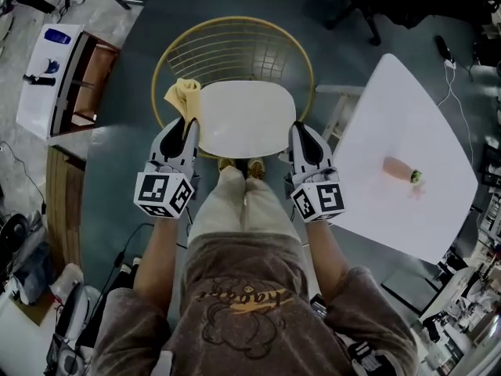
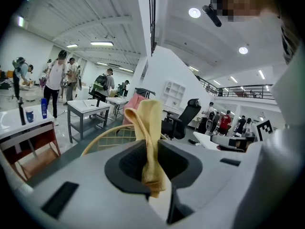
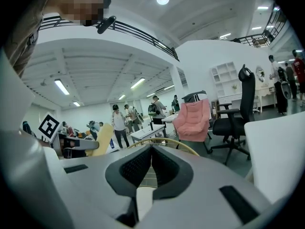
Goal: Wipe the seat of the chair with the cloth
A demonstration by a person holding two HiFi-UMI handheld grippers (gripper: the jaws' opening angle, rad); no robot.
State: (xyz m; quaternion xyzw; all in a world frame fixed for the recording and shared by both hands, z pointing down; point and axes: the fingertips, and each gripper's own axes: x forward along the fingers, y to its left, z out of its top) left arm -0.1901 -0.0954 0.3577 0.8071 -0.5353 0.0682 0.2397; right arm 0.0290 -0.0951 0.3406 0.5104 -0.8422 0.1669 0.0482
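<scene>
L gripper [image 1: 190,124] tight on yellow cloth [image 1: 185,96] by chair seat [image 1: 246,120]; R gripper [image 1: 298,127] jaws together, empty.

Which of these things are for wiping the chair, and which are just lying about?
For the job: yellow cloth, held in the left gripper; white chair seat; right gripper, shut and empty.
Lying about: white table, pink object on it, blue bottle.

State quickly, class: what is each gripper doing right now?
Left gripper: closed on the cloth.
Right gripper: closed, holding nothing.
</scene>
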